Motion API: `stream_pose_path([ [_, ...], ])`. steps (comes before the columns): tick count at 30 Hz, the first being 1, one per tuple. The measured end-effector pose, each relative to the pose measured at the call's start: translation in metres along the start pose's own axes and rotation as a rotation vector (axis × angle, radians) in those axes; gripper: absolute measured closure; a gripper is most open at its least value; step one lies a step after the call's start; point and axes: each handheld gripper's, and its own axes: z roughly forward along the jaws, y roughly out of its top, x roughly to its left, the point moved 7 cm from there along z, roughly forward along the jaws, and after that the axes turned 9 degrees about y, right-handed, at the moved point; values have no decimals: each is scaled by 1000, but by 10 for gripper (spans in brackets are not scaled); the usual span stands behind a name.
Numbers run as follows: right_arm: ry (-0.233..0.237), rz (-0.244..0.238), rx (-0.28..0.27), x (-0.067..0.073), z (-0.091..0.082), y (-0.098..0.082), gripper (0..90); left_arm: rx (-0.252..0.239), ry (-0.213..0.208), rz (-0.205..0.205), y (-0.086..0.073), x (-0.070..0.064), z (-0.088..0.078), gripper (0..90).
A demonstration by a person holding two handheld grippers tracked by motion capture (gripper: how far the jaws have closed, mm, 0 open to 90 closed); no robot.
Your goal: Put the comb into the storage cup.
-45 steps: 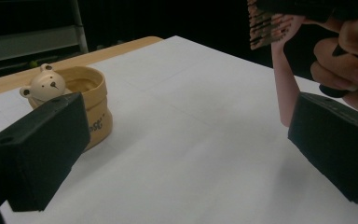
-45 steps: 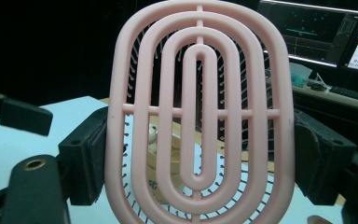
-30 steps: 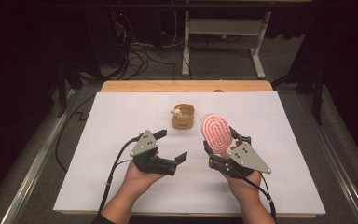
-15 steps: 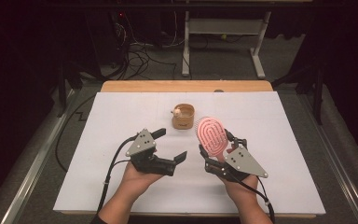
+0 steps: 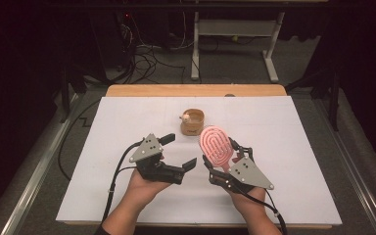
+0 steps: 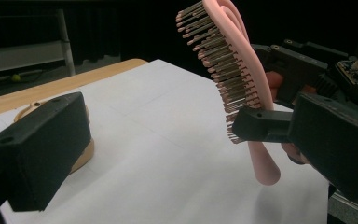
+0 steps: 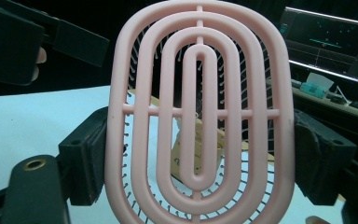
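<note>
- Your pink hairbrush [image 5: 217, 145] is up off the table, clamped by its head between the jaws of the right gripper [image 5: 223, 161]. In the right gripper view the pads press on the two long edges of the oval head [image 7: 199, 112]. That rim is smooth, rounded plastic, so I judge the brush could pivot or squirt out if you swing the hand fast.
- The handle [image 6: 264, 163] hangs free below the grip, with its tip close above the white table [image 5: 284, 147]. Dip the wrist and it may knock the surface and lever the head loose.
- The bristles [image 6: 219, 60] face your left gripper [image 5: 178, 152], whose jaws stand wide with nothing between them, just beside the brush. If you bring it in for a handover, close on the handle and not on the pins; pads set on bristles would likely bend them and hold badly.
- Should you let go with the right before the left has a firm hold, the brush will probably drop and bounce.
- The small tan wooden holder [image 5: 193, 122] sits just beyond the brush head. A forward sweep could clip it and shove it across the table, perhaps tip it.
- Cables [image 5: 120, 169] trail from both grippers over the near edge; crossing your hands may snag them.
</note>
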Motion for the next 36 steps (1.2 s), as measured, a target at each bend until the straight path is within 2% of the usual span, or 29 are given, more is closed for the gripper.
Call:
stream_pose_path([
  [11,42,-36,12,17,5,1,202,4,-39,-6,1,-7,0,0],
  [24,76,-91,21,37,11,1,202,9,-52,-8,2,-12,0,0],
  [28,81,-97,19,40,12,2,202,28,-56,-5,-2,-12,3,0],
  [36,85,-105,15,43,13,2,202,24,-59,-8,-2,-13,4,0],
])
